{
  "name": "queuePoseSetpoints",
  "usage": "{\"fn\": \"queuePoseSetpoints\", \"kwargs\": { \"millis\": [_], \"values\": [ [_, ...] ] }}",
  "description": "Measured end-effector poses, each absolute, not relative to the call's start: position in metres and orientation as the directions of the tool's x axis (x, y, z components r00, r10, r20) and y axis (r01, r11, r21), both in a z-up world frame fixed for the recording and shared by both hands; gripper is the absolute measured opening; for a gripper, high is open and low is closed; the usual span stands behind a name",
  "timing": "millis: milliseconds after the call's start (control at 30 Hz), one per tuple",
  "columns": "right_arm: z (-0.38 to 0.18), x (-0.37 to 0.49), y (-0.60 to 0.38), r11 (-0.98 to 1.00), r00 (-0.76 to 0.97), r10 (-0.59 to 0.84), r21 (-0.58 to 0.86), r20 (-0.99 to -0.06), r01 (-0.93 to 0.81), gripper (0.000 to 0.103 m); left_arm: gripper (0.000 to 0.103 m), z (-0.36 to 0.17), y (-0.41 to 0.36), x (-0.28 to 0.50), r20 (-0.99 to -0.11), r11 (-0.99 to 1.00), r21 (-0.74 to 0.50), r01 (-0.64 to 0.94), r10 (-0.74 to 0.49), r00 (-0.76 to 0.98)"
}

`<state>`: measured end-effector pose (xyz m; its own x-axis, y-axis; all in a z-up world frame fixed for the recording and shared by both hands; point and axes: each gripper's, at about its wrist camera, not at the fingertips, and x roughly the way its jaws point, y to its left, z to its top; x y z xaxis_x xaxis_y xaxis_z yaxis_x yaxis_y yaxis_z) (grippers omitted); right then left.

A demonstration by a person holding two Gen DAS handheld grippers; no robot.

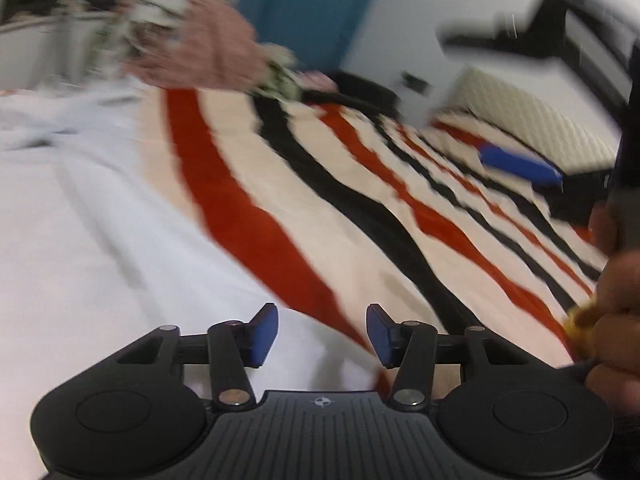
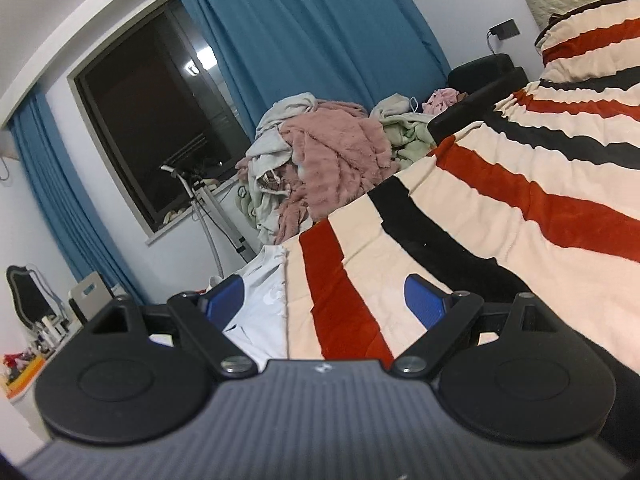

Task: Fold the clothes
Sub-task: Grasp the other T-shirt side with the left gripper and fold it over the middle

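Our left tongs [image 1: 322, 334] and right tongs [image 2: 325, 300] both gape, holding nothing. The white shirt [image 1: 80, 216] lies on the striped blanket [image 2: 520, 208]; whether folded, we cannot tell.

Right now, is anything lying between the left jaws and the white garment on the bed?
Nothing visible. The left gripper is open right over the white garment, which lies flat on the striped blanket; the clothes pile sits at the far edge.
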<state>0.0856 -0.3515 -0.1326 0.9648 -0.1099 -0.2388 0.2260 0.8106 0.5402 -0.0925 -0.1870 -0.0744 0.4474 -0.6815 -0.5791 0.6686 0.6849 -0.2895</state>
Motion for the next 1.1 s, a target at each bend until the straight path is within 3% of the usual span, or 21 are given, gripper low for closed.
{"fn": "queuePoseSetpoints", "kwargs": {
  "millis": [200, 267, 300, 333, 467, 633, 733, 967, 1100],
  "values": [
    [-0.144, 0.087, -0.353, 0.784, 0.964, -0.091, 0.579, -0.250, 0.224, 0.089, 0.050, -0.108, -0.230, -0.087, -0.652, 0.663, -0.202, 0.721, -0.640, 0.406],
    [-0.147, 0.093, -0.348, 0.799, 0.959, -0.078, 0.559, -0.271, 0.223, 0.089, 0.029, -0.111, -0.231, -0.087, -0.647, 0.660, -0.184, 0.729, -0.639, 0.416],
    [-0.148, 0.093, -0.346, 0.804, 0.958, -0.076, 0.552, -0.277, 0.223, 0.089, 0.012, -0.111, -0.229, -0.088, -0.645, 0.663, -0.180, 0.727, -0.638, 0.422],
    [-0.148, 0.093, -0.345, 0.805, 0.958, -0.077, 0.550, -0.275, 0.223, 0.089, 0.005, -0.110, -0.226, -0.089, -0.644, 0.671, -0.180, 0.719, -0.633, 0.430],
    [-0.144, 0.088, -0.343, 0.806, 0.965, -0.094, 0.551, -0.244, 0.218, 0.089, 0.003, -0.074, -0.180, -0.102, -0.586, 0.703, -0.222, 0.676, -0.650, 0.484],
    [-0.135, 0.070, -0.337, 0.829, 0.984, -0.104, 0.534, -0.142, 0.165, 0.089, 0.003, -0.021, -0.113, -0.121, -0.497, 0.735, -0.287, 0.615, -0.663, 0.561],
    [-0.131, 0.067, -0.332, 0.845, 0.988, -0.105, 0.515, -0.109, 0.147, 0.089, 0.003, 0.004, -0.051, -0.148, -0.446, 0.783, -0.362, 0.506, -0.622, 0.643],
    [-0.129, 0.082, -0.308, 0.895, 0.981, -0.060, 0.426, -0.183, 0.134, 0.089, 0.003, -0.010, 0.018, -0.182, -0.562, 0.914, -0.336, 0.226, -0.387, 0.731],
    [-0.127, 0.086, -0.288, 0.935, 0.977, -0.022, 0.343, -0.213, 0.095, 0.089, 0.005, -0.021, 0.018, -0.173, -0.616, 0.947, -0.268, 0.176, -0.309, 0.724]
  ]
}}
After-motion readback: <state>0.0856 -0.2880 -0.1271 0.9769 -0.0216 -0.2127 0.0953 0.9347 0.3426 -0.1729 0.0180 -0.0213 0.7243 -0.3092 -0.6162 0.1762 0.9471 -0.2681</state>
